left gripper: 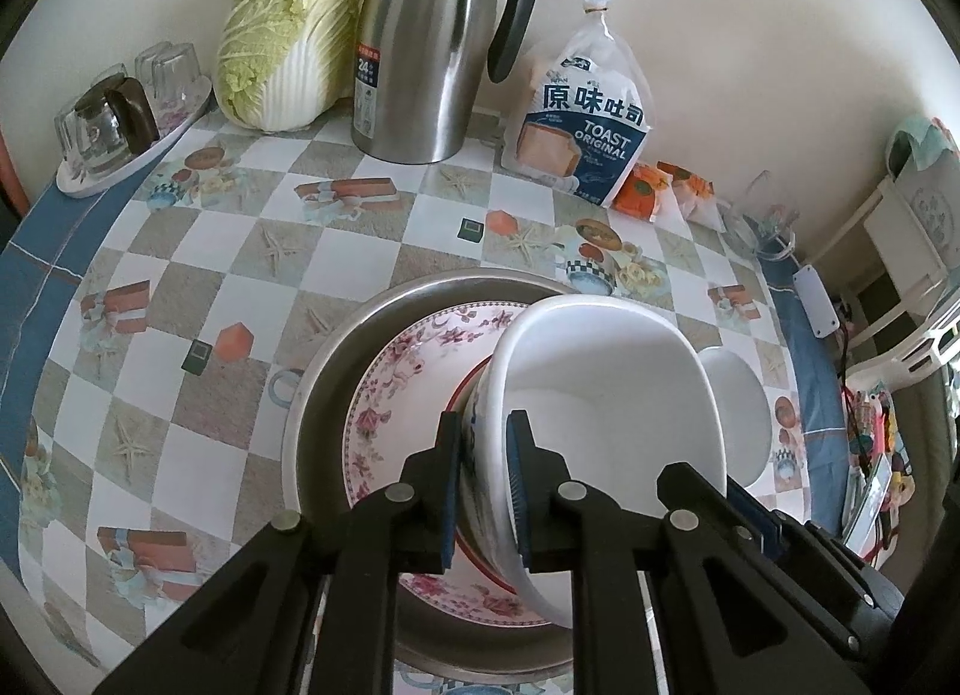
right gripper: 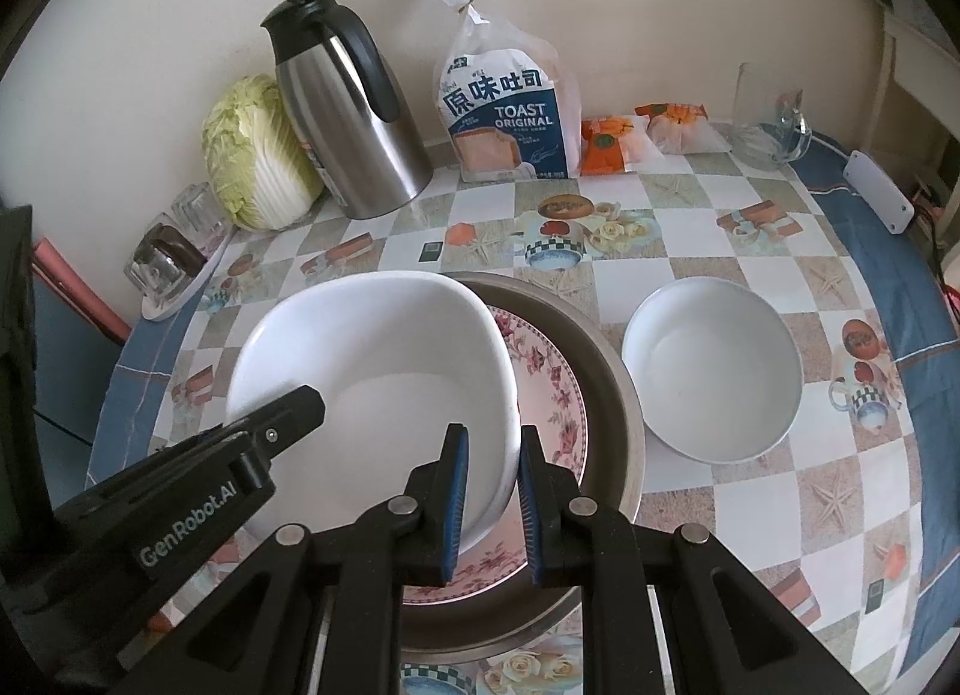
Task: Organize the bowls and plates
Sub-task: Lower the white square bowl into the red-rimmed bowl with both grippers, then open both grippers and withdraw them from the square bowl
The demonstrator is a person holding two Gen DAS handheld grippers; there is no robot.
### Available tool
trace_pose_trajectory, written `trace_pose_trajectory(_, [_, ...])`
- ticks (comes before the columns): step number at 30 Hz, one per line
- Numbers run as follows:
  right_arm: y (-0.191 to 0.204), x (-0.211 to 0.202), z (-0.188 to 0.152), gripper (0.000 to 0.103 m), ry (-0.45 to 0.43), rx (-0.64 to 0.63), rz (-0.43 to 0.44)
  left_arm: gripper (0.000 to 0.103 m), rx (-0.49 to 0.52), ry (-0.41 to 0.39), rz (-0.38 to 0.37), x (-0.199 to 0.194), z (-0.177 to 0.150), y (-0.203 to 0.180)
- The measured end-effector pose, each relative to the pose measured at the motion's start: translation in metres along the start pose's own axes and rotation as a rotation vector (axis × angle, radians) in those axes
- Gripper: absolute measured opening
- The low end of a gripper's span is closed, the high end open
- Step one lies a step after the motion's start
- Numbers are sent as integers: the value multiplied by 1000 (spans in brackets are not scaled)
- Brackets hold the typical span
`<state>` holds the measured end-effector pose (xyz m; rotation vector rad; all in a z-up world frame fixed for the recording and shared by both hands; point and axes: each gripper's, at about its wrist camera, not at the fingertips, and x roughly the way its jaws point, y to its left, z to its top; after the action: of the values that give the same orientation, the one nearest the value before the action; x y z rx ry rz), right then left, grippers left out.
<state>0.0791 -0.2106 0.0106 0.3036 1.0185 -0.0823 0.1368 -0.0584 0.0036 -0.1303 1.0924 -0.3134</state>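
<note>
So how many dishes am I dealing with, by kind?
White bowls: 2, the square bowl held by left gripper and right gripper, and the round bowl on the table
Floral plates: 1
Steel basins: 1
Total: 4

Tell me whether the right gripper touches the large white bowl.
Touching. The right wrist view shows the right gripper with its jaws pinching the large white bowl rim.

A glossy white ceramic bowl [right gripper: 384, 371] sits between the matt black plastic fingers [right gripper: 447, 491] with ribbed blue pads. Beneath them lies a glazed floral plate [left gripper: 408, 395] in a dull brushed-metal basin [right gripper: 612, 395]. Beyond the fingers, the bench [left gripper: 372, 251] wears smooth printed oilcloth.
</note>
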Motion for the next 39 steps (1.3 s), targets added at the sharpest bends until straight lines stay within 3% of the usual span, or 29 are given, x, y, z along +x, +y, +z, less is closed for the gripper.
trace_pose_trajectory(24, [1, -13, 3, 17, -31, -3, 12, 21, -25, -69, 21, -26, 6, 10])
trace_pose_trajectory(28, [2, -26, 7, 18, -66, -5, 19, 39, -42, -92, 32, -35, 8, 15])
trace_pose_trajectory(32, [5, -39, 9, 18, -100, -13, 11, 49, -57, -107, 56, -41, 10, 20])
trace_pose_trajectory(34, [5, -42, 10, 18, -106, -16, 3, 62, -62, -112, 69, -41, 10, 22])
trace_pose_trajectory(36, [4, -42, 11, 29, -106, -15, -4, 69, -68, -116, 84, -41, 10, 24])
trace_pose_trajectory(38, [2, -41, 11, 56, -100, -15, -15, 76, -78, -118, 104, -40, 10, 27])
trace_pose_trajectory(39, [1, -41, 11, 58, -99, -16, -25, 82, -81, -119, 110, -40, 10, 28])
